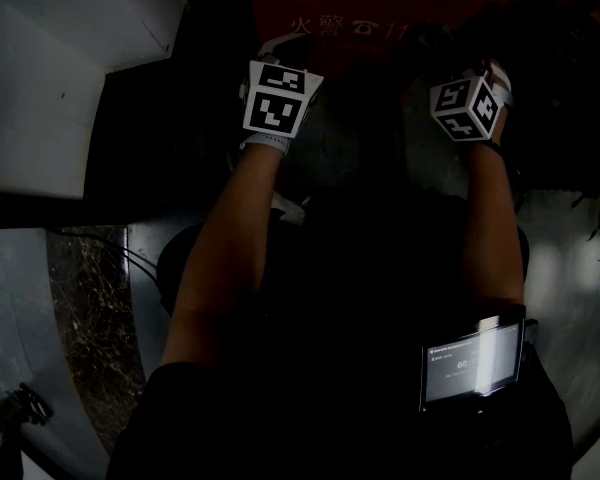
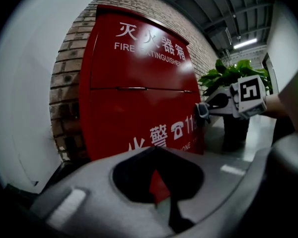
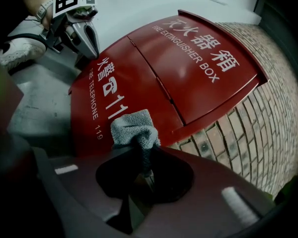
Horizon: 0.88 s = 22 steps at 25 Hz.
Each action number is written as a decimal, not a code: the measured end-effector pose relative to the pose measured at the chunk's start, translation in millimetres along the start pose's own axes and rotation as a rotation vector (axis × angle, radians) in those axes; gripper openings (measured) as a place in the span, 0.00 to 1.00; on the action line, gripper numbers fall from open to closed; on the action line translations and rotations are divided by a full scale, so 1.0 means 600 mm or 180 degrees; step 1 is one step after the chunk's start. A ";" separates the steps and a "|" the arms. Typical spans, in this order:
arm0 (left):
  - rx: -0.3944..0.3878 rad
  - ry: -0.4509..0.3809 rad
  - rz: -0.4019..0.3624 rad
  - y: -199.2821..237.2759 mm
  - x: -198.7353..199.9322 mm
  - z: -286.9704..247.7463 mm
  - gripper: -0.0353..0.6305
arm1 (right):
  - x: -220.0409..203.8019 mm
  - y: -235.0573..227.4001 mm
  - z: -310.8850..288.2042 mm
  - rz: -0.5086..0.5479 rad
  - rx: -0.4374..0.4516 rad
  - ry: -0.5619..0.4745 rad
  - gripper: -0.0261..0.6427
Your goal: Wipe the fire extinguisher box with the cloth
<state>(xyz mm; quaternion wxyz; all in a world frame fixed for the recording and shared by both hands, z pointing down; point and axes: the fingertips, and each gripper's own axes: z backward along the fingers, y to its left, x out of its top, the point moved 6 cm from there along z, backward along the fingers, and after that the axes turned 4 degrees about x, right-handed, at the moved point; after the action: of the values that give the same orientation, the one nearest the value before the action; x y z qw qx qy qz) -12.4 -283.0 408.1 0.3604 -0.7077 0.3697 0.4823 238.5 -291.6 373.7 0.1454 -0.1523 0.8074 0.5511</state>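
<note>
The red fire extinguisher box (image 2: 139,98) stands against a brick wall, its front printed in white; it also fills the right gripper view (image 3: 188,68) and shows dimly at the top of the head view (image 1: 370,8). My right gripper (image 3: 142,151) is shut on a grey cloth (image 3: 134,128), which bunches just in front of the box's lower front. From the left gripper view that cloth (image 2: 202,112) sits at the box's right edge. My left gripper (image 2: 154,150) is shut with nothing in it, held a little off the box's lower left. Both marker cubes (image 1: 275,98) (image 1: 468,106) show below the box.
Brick wall (image 2: 69,83) lies behind the box and a white wall (image 2: 25,83) to its left. A potted plant (image 2: 233,73) stands to the right on the grey floor (image 3: 39,103). A white shoe (image 3: 15,53) is near the box. A lit screen (image 1: 475,360) hangs at the person's waist.
</note>
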 end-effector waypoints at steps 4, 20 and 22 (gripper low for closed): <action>-0.0008 0.0005 0.0018 -0.001 0.000 0.000 0.06 | 0.005 0.005 0.003 -0.0016 0.0003 -0.0029 0.11; 0.0218 0.0096 0.0354 0.044 -0.011 0.034 0.06 | 0.275 0.167 -0.010 0.0649 0.0481 -0.1010 0.11; 0.0287 0.0110 0.0476 0.059 -0.012 0.048 0.06 | 0.293 0.184 -0.016 0.0706 0.0530 -0.1059 0.11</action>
<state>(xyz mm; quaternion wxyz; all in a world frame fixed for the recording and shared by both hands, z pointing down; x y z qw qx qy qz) -57.1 -273.3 401.4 0.3484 -0.6694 0.4490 0.4785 32.5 -277.5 399.7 0.2271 0.0430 0.8269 0.5127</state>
